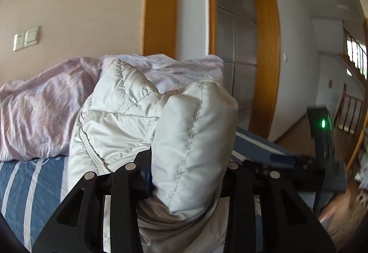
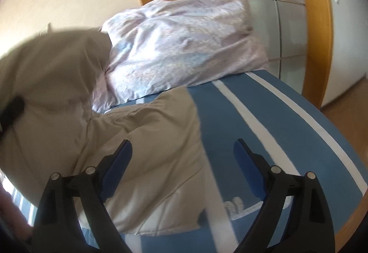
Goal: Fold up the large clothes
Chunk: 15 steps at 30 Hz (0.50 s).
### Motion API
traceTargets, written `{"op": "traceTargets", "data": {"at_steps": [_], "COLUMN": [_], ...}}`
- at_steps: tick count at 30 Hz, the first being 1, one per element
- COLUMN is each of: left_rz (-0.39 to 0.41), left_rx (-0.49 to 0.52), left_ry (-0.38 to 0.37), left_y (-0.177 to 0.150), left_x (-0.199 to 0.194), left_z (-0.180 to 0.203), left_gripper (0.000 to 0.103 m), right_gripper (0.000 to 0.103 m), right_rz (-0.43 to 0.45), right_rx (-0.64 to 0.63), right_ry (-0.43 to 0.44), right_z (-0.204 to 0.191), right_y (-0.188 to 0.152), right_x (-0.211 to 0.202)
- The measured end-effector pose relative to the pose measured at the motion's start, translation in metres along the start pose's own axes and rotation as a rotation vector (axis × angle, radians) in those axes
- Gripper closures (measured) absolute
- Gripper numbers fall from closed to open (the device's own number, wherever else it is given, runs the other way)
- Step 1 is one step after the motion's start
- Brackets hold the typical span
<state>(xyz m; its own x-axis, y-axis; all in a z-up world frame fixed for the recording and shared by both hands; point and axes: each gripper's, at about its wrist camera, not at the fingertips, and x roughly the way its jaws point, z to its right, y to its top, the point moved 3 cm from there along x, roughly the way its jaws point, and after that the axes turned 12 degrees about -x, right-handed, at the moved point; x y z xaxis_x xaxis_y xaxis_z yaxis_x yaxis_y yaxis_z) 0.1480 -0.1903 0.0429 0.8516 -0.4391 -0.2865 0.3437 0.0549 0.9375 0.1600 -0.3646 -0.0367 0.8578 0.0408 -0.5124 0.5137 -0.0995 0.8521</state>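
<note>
A pale grey quilted puffer jacket (image 1: 128, 115) bulges up in front of the left wrist camera. My left gripper (image 1: 186, 165) is shut on a thick fold of it, which hides the pads. In the right wrist view the same jacket (image 2: 147, 142) looks beige and lies bunched on the blue striped bed sheet (image 2: 264, 115). One lifted part of it (image 2: 53, 73) rises at the left. My right gripper (image 2: 182, 147) is open above the jacket's right edge with nothing between its blue pads (image 2: 243, 161). Its black body with a green light (image 1: 323, 124) shows in the left wrist view.
A crumpled pink-lilac pillow (image 2: 184, 46) lies at the head of the bed against the wall. A wooden door frame (image 1: 266, 57) and glass-panelled door stand behind it. The bed edge (image 2: 345, 161) drops to a wooden floor at the right. A light switch (image 1: 26, 38) is on the wall.
</note>
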Motion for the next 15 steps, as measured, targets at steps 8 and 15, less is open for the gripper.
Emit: {"op": "traceTargets", "data": {"at_steps": [8,15], "left_rz": [-0.103,-0.14], "left_rx": [0.134,0.204], "left_ry": [-0.051,-0.062], "left_y": [-0.038,-0.057], "left_x": [0.036,0.055], "left_z": [0.039,0.055], "left_gripper": [0.062,0.058], "right_gripper": [0.013,0.013], "right_rz": [0.019,-0.055], "right_rx": [0.088,0.068], "right_ry": [0.204,0.396], "right_z": [0.03,0.011], "right_y": [0.038,0.067], "right_x": [-0.017,-0.005]}}
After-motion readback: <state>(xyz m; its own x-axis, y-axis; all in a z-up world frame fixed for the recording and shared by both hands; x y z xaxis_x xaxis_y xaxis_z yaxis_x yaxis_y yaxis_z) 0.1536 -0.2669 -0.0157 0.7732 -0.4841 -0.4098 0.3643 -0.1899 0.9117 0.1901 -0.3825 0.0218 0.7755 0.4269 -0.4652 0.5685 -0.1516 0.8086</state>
